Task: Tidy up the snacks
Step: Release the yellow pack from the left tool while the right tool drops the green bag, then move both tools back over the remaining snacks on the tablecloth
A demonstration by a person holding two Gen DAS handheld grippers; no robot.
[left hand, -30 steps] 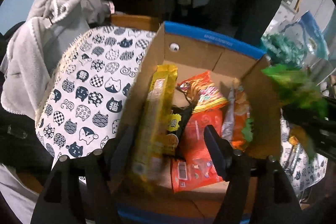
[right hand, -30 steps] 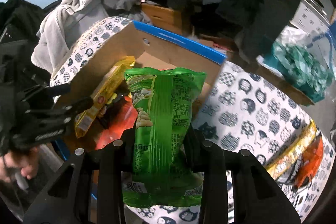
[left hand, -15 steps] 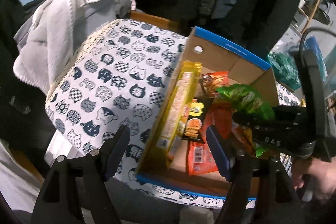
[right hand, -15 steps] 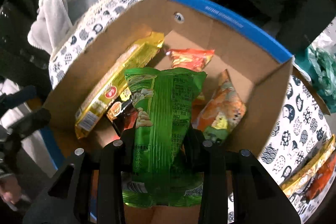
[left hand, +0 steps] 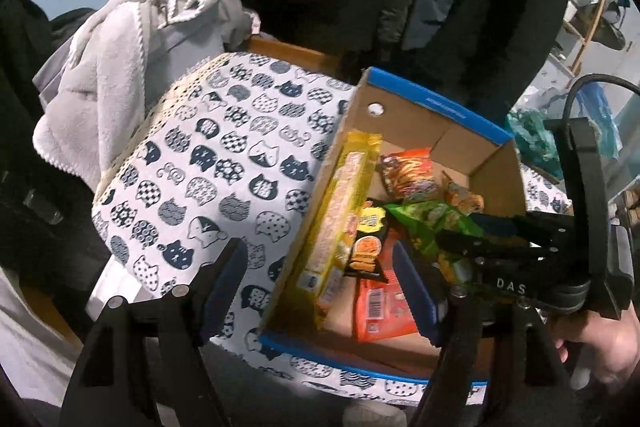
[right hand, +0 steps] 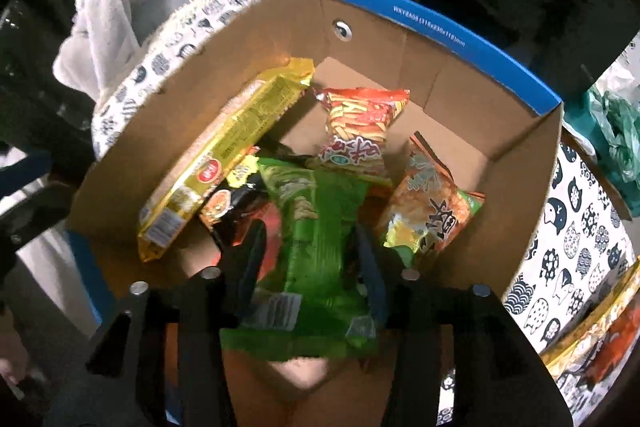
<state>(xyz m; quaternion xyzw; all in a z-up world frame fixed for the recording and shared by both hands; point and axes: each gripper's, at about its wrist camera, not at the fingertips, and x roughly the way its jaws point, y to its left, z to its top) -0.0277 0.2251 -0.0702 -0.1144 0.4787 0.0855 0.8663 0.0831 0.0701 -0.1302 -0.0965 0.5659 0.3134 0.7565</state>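
Brown cardboard box with blue rim on the cat-print tablecloth. Inside, a crinkled green snack bag lies between the right gripper's jaws, which have just been opening, pads apart from it. Left gripper: wide open, empty, straddling the box's left wall.

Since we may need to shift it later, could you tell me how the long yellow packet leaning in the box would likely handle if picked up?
The long yellow packet probably stays fairly stiff: it spans straight against the cardboard box wall. Its glossy film looks slippery. Gripped at one end, it would likely swing.
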